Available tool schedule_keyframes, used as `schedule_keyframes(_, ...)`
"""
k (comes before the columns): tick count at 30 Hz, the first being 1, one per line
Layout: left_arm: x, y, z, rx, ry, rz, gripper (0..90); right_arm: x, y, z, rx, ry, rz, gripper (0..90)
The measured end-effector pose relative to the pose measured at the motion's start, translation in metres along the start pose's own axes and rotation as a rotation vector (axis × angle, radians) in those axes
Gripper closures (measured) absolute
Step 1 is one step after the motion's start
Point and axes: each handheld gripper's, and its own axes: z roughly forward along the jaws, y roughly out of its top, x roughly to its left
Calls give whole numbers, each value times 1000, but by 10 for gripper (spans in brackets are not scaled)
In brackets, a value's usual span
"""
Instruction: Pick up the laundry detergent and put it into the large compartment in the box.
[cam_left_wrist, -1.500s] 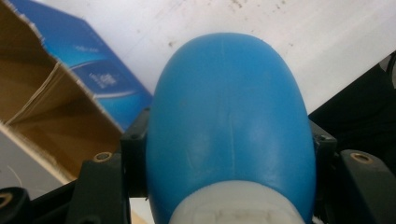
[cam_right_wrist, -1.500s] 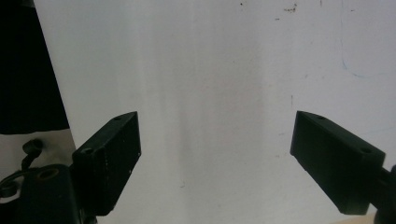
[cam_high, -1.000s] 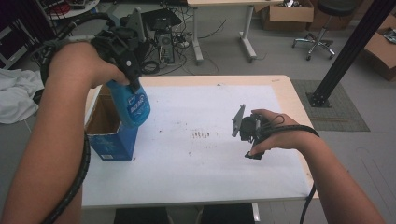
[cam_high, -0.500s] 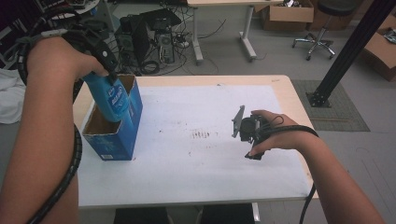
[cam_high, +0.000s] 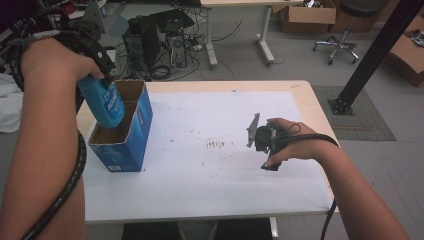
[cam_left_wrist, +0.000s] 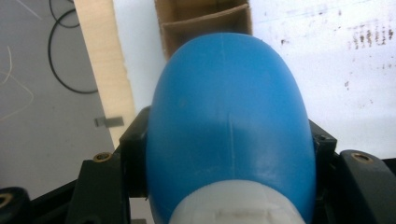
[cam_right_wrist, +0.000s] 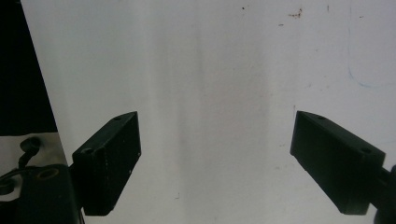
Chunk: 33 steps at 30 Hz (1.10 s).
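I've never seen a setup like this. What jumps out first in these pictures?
Most striking is the blue bottle, clamped in the left gripper and hanging over the open blue box at the table's left edge. Over on the right, the right gripper rests on the white table, its fingers spread wide with nothing between them.

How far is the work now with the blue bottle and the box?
Done: the left gripper has the blue bottle clamped and lifted off the table. In hand: the bottle hangs tilted over the open blue carton, its base at the opening. Left: lowering it inside and letting go. The right gripper rests open on the table, holding nothing.
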Motion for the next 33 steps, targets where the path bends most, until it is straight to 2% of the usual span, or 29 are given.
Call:
schedule_keyframes(11, 5, 2, 26, 16, -20, -3, 385, 0, 1, 0, 5, 5, 0, 165)
schedule_keyframes(22, 3, 5, 68, 49, -21, 15, 385, 0, 1, 0, 5, 4, 1, 165)
schedule_keyframes(24, 3, 5, 71, 50, -20, 18, 385, 0, 0, 1, 4, 4, 1, 164)
schedule_keyframes(33, 1, 6, 106, 69, -37, 23, 385, 1, 1, 1, 6, 5, -1, 164)
